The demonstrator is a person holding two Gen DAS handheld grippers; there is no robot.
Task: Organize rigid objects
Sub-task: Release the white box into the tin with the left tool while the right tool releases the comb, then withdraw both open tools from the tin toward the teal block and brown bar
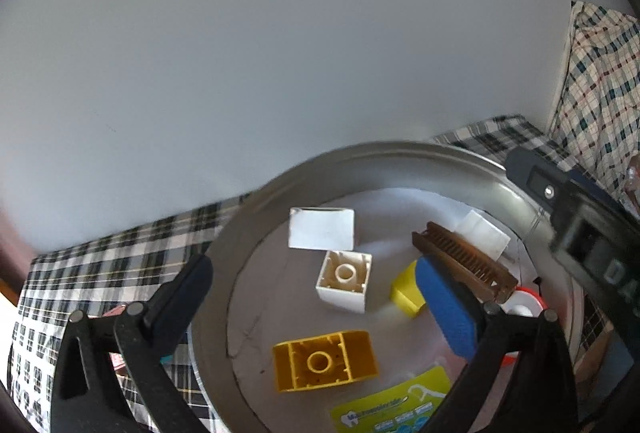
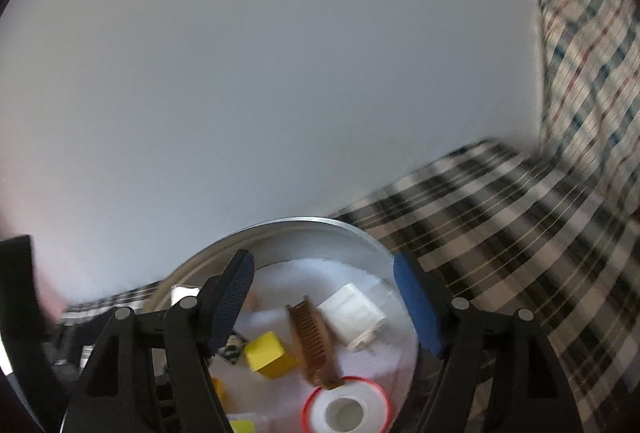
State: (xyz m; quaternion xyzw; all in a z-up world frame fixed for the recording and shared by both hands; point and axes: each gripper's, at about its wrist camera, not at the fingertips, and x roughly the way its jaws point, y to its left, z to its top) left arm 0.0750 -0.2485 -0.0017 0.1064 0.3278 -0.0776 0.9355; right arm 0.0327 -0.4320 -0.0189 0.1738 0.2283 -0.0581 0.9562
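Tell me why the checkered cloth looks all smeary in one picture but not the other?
In the right wrist view the cloth is streaked by motion blur, and the comb looks soft too; in the left wrist view the cloth shows crisp squares and the white brick is sharp. Both views bend straight lines, since the lenses are fisheye, and the tray rim shines with glare.

Silver tray (image 1: 224,257), white liner (image 1: 280,297), yellow brick (image 1: 325,360), white brick (image 1: 345,280), white card (image 1: 321,229), brown comb (image 2: 314,343), small yellow cube (image 2: 269,355), red-rimmed white spool (image 2: 346,409), black-and-white plaid cloth (image 2: 516,237), blue pad (image 1: 448,309), green packet (image 1: 396,407)
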